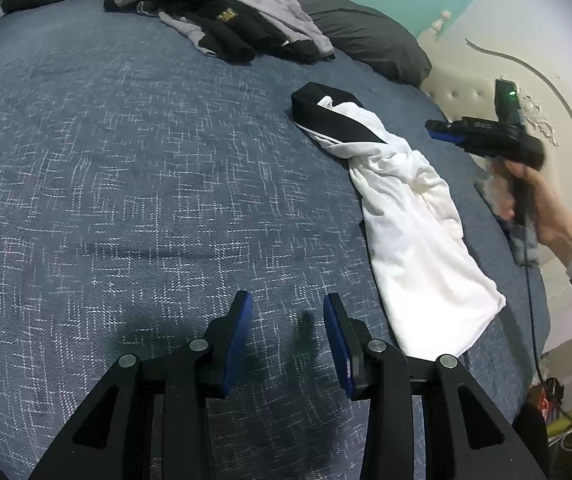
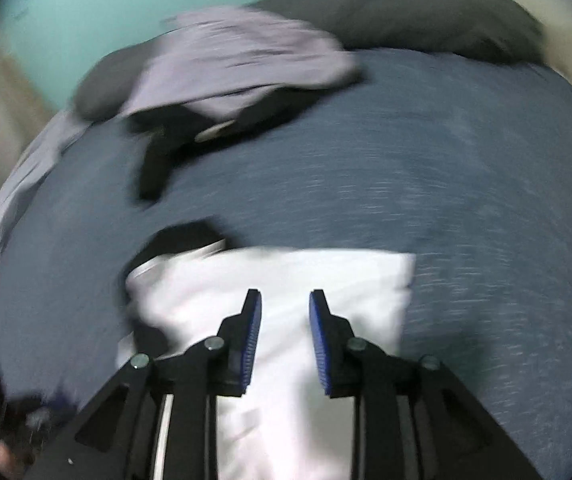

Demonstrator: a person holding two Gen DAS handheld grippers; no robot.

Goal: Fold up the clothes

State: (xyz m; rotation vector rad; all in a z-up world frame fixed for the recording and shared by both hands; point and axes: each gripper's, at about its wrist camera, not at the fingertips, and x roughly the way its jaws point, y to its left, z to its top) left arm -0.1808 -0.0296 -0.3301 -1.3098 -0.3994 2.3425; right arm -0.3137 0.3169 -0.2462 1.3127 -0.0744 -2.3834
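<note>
I count 2 grippers, my left one (image 1: 288, 332) and my right one (image 2: 285, 330), 1 white-and-black garment (image 1: 406, 208), 1 heap of clothes (image 1: 222, 12), 2 dark pillows (image 1: 366, 36), 1 bed (image 1: 126, 160).

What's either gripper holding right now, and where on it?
Nothing. Left gripper is open over the bedspread; right gripper is open above the white garment, not gripping it.

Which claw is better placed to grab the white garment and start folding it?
Probably the right claw: it hangs open directly above the white garment. The left claw, also open, is over bare blue bedspread, with the garment off to its right.
</note>
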